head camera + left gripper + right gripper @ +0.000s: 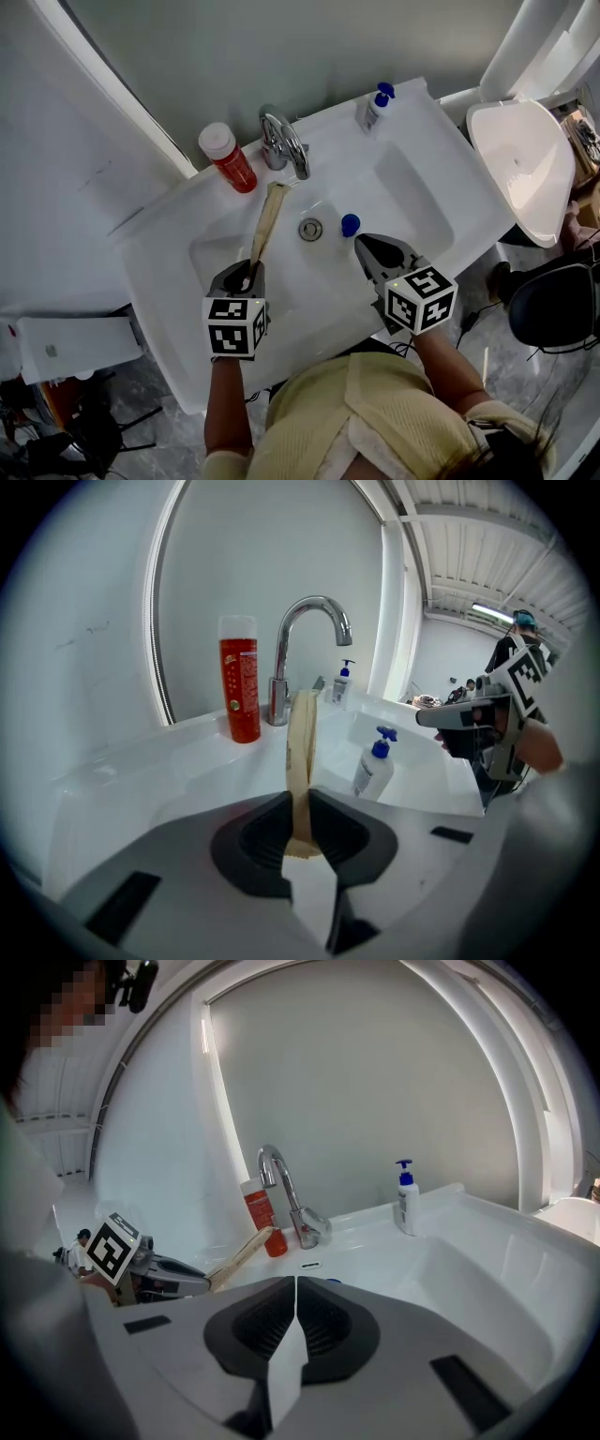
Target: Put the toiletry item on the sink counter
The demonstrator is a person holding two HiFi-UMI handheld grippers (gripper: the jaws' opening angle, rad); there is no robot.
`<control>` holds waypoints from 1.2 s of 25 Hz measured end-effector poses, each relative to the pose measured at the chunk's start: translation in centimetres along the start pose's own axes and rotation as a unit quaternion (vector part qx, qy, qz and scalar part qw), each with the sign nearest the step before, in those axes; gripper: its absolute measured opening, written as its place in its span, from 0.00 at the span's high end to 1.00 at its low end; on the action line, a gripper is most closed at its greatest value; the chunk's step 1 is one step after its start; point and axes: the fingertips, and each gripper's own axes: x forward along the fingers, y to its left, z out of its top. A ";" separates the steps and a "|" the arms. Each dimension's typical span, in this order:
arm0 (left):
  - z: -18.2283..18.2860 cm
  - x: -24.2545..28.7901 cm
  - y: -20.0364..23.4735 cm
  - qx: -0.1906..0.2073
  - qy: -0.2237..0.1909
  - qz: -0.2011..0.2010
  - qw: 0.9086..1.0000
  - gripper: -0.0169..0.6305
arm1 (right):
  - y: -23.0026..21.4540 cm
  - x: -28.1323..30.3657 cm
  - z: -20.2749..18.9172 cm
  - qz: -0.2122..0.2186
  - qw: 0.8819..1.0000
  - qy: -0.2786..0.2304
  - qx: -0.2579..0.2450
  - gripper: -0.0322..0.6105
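Your left gripper (246, 274), lower centre, pinches one beige tube (267, 217) over the sink (422, 192). Your right gripper (364, 244) is closed and empty. Farther up: one blue-capped bottle (350, 225) mid-frame, then one red bottle (230, 159), one faucet (285, 141) and a second pump bottle (377, 106).

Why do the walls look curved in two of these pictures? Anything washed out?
Left gripper view and right gripper view: wide-angle lenses bow the white frame and darken the corners. Head view: lines stay straight; the white sink is bright but keeps its shape.
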 end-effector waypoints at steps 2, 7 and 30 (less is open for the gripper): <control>-0.2 -0.1 1.0 -0.006 0.003 0.014 1.000 0.84 | -0.1 0.4 0.0 0.006 1.000 0.004 -0.001 0.90; -0.8 -0.5 3.4 -0.014 0.013 0.047 0.999 0.84 | -0.2 1.5 0.1 0.019 1.000 0.011 -0.005 0.90; -4.3 -1.7 13.6 -0.055 0.056 0.155 0.985 0.84 | 3.6 5.1 -0.6 0.082 0.995 0.041 -0.031 0.90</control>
